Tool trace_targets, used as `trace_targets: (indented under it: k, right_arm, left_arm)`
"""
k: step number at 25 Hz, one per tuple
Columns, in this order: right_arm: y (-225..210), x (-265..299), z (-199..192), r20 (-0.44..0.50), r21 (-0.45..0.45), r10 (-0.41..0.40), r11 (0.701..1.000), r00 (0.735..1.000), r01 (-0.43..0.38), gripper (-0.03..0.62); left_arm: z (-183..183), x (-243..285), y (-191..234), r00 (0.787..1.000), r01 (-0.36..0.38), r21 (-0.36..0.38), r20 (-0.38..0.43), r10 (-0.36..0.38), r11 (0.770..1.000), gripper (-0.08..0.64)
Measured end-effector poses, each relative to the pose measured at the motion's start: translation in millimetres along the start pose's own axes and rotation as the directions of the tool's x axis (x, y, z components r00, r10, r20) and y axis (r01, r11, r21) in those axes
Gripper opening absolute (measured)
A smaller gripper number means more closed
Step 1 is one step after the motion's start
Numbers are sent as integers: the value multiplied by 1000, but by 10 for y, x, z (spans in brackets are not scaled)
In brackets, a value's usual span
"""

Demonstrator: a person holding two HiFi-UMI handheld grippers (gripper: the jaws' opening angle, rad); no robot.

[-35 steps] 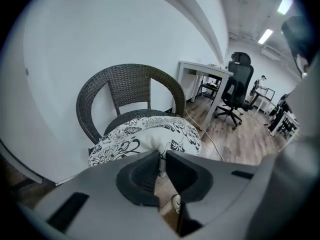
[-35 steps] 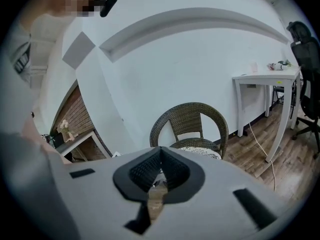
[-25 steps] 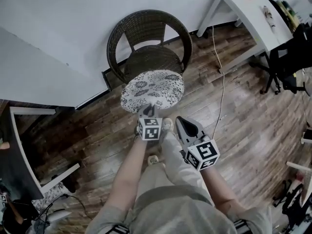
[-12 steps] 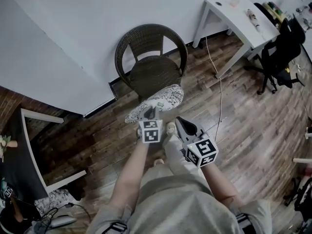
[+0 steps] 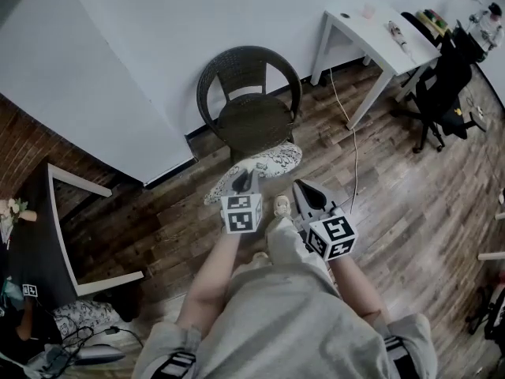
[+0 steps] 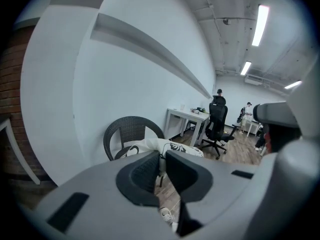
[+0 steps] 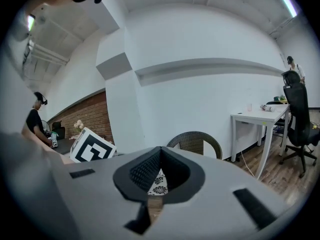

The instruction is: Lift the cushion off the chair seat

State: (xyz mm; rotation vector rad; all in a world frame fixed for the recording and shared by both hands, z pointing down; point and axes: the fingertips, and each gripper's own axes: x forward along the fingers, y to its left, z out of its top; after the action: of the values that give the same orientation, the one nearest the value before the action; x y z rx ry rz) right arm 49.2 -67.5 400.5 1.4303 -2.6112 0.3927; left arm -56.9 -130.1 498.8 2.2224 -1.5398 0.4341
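Observation:
A white cushion with a black floral print (image 5: 260,164) hangs clear of the dark wicker chair (image 5: 251,105), in front of its bare seat (image 5: 254,125). My left gripper (image 5: 242,181) is shut on the cushion's near edge. In the left gripper view the cloth (image 6: 172,146) is pinched between the jaws (image 6: 162,156), with the chair (image 6: 127,131) behind it. My right gripper (image 5: 299,188) floats just right of the cushion, shut and holding nothing. In the right gripper view its tips (image 7: 161,150) meet, and the cushion's print (image 7: 159,183) shows below them before the chair (image 7: 195,140).
The chair backs onto a white wall. A white table (image 5: 379,30) and a black office chair (image 5: 442,93) stand at the right, with a cable (image 5: 353,156) trailing over the wood floor. A dark table (image 5: 31,235) is at the left. My shoe (image 5: 282,206) is under the grippers.
The cushion has come up off the seat and toward me, tilting in the left gripper's hold. Both grippers rose and drew back from the chair.

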Motion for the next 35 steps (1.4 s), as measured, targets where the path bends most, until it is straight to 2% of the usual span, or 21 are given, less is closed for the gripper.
trace_targets:
  k: [13, 19, 27, 35]
  right_arm:
    - [349, -556, 84, 34, -39, 0, 999, 999, 2, 2]
    - [427, -653, 157, 57, -52, 5, 999, 998, -2, 2]
    - [524, -653, 172, 71, -56, 9, 998, 997, -5, 2]
    - [479, -608, 155, 62, -63, -16, 998, 998, 20, 0]
  left_arm:
    - [284, -1159, -206, 993, 26, -43, 112, -21, 999, 37]
    - [473, -1489, -270, 982, 41, -24, 183, -36, 999, 37]
    - [624, -1750, -184, 966, 50, -45, 255, -37, 998, 37]
    - [580, -1710, -99, 969, 29, -55, 246, -15, 998, 37]
